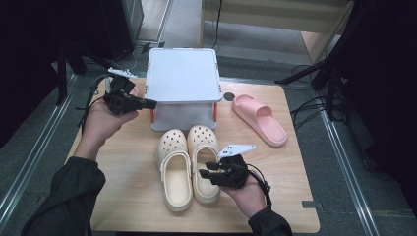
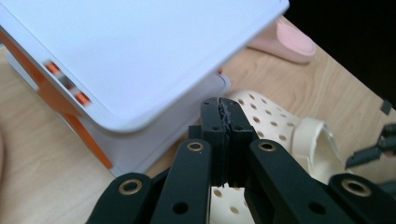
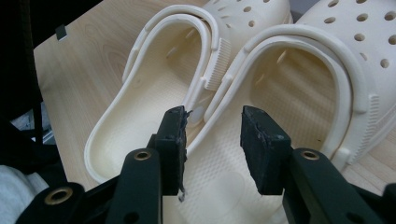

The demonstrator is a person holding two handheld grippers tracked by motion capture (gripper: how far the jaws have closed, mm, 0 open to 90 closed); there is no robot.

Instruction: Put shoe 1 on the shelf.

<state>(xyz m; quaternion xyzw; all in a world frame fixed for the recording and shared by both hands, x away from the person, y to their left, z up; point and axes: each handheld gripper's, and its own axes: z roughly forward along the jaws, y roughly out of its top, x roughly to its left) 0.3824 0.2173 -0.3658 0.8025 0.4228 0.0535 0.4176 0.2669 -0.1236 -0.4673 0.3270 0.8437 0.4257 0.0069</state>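
a: clogs (image 1: pixel 188 167) lie side by side on table (image 1: pixel 128 187), cream foam, light and bendy?
b: yes. right gripper (image 3: pixel 212 140) fingers are spread over the inner rims; grip the rim. left gripper (image 2: pixel 226 135) fingers are pressed together, empty.

Two clogs (image 1: pixel 188 167) are lying side by side at the table (image 1: pixel 128 196) centre; the box (image 1: pixel 183 83) is sitting at 12 o'clock, the slide sandal (image 1: pixel 259 119) at 2 o'clock.

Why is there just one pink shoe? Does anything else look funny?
Yes, the pink slide lies alone at the table's right side, with no partner in view, while the cream clogs sit side by side as a neat pair in front of the white box. Nothing looks spilled or broken.
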